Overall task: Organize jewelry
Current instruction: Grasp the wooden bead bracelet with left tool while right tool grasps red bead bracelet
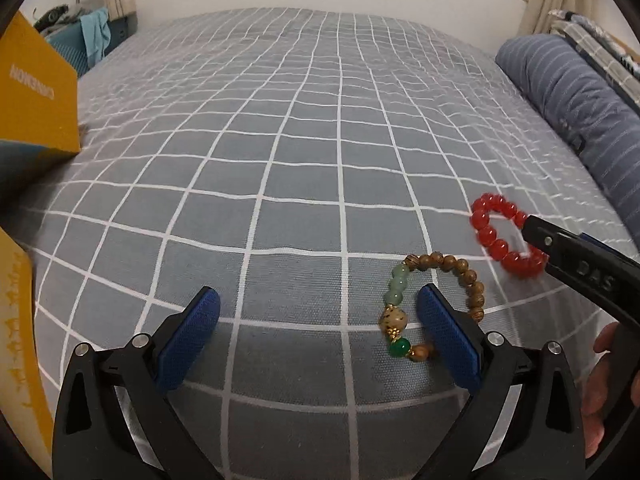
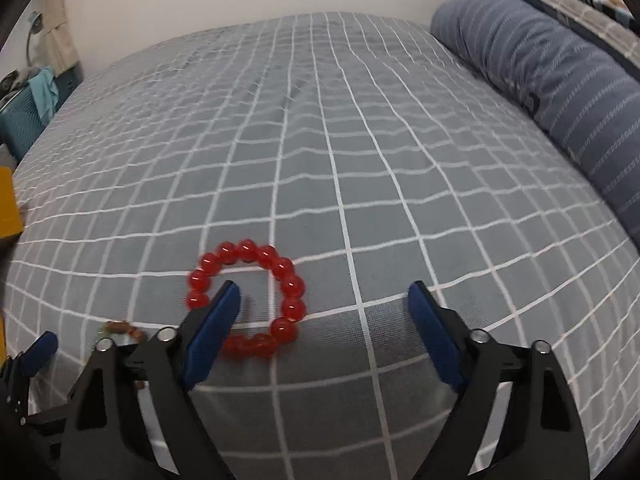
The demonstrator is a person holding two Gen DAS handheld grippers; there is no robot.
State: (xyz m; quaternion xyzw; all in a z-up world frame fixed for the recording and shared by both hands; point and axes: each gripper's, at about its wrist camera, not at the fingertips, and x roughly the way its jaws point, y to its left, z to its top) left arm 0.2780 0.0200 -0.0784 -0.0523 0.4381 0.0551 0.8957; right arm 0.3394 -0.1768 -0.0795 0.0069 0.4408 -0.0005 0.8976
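Observation:
A red bead bracelet [image 2: 246,298] lies on the checked grey bedsheet [image 2: 340,160]. My right gripper [image 2: 324,300] is open, its left finger [image 2: 216,328] standing inside the red ring; the bracelet also shows in the left wrist view [image 1: 505,234]. A wooden bracelet with green beads [image 1: 432,304] lies on the sheet [image 1: 280,160]. My left gripper [image 1: 318,308] is open, its right finger [image 1: 448,336] resting inside that bracelet's loop. The wooden bracelet barely shows in the right wrist view [image 2: 124,328].
A yellow box [image 1: 36,92] stands at the left edge of the bed, seen also in the right wrist view [image 2: 8,204]. A blue striped pillow [image 2: 560,80] lies along the right side. A blue basket with cloth [image 1: 90,42] sits beyond the bed at far left.

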